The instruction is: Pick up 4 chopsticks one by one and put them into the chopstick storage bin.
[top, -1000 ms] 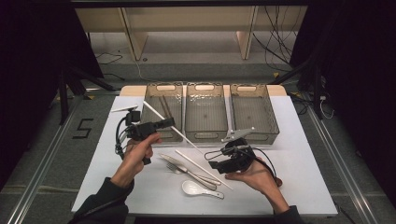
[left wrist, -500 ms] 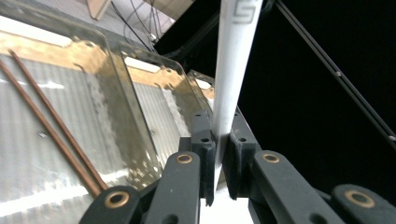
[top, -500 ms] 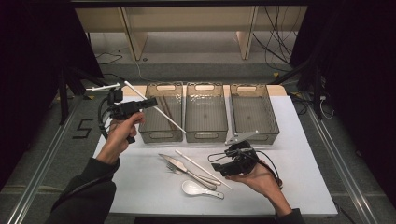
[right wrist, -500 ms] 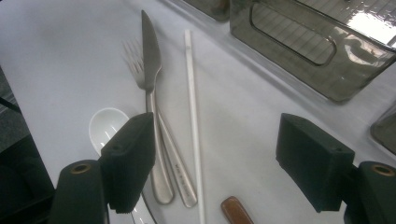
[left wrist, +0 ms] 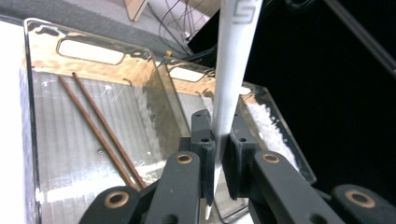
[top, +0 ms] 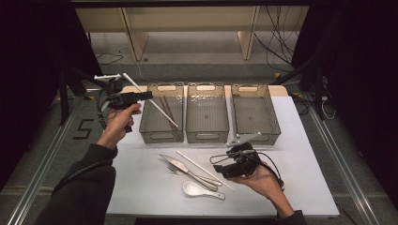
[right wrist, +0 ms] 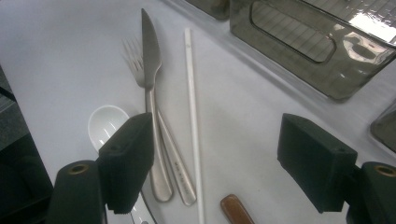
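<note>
My left gripper (top: 148, 96) is raised at the left of the table, beside the left bin (top: 162, 136). It is shut on a white chopstick (top: 162, 111) that slants over that bin. In the left gripper view the jaws (left wrist: 218, 137) pinch this chopstick (left wrist: 229, 84) above two brown chopsticks (left wrist: 100, 128) lying in the bin. My right gripper (top: 224, 168) hovers low over the table, and its jaws have just been opening. They stand wide in the right gripper view (right wrist: 219, 163), holding nothing, with a second white chopstick (right wrist: 191, 116) lying on the table below.
A knife (right wrist: 150, 70), a fork (right wrist: 133, 58) and a white spoon (right wrist: 105, 123) lie left of the loose chopstick. A brown tip (right wrist: 236, 210) shows near the right gripper. The middle bin (top: 207, 136) and the right bin (top: 257, 134) stand behind, on the white table (top: 305, 178).
My left hand has lifted the white chopstick up and to the left, from the table's middle to beside the left bin. The right hand has stayed in place.
</note>
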Demonstrator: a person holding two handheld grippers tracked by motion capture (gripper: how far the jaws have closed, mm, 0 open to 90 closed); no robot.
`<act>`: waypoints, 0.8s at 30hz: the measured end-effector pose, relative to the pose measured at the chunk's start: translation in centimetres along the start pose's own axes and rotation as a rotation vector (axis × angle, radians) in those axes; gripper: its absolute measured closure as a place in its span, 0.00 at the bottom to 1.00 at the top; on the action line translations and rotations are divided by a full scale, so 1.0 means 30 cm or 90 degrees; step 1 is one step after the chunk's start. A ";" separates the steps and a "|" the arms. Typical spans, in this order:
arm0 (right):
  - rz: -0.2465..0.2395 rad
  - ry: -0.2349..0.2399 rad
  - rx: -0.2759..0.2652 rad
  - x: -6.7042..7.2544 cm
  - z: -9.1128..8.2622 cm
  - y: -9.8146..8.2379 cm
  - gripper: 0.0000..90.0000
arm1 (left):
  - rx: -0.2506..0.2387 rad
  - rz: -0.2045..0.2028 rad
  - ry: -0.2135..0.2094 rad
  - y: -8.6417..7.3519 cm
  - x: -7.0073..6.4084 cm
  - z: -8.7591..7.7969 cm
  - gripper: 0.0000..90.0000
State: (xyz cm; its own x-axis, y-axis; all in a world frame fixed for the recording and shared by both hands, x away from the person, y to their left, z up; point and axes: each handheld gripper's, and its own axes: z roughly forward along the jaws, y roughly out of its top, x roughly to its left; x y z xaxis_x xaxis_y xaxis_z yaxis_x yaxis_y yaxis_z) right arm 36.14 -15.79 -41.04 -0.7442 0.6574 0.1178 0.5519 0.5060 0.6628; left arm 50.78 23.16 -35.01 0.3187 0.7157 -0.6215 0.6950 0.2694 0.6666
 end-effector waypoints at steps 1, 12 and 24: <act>0.000 0.000 0.000 0.000 0.000 0.000 0.31 | 0.002 0.000 0.004 -0.001 0.003 0.009 0.93; -0.002 0.001 0.000 -0.001 0.000 -0.003 0.31 | 0.050 0.006 0.032 -0.025 0.020 0.095 0.92; -0.004 0.000 -0.002 0.003 0.000 -0.003 0.31 | 0.079 0.013 0.045 -0.057 0.027 0.148 0.92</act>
State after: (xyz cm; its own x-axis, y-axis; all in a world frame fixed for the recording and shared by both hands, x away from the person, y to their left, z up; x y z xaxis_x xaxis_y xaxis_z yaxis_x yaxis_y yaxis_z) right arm 36.03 -15.79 -41.09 -0.7477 0.6543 0.1130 0.5457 0.5085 0.6660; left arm 52.71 20.41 -38.47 0.2896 0.7651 -0.5751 0.7651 0.1760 0.6194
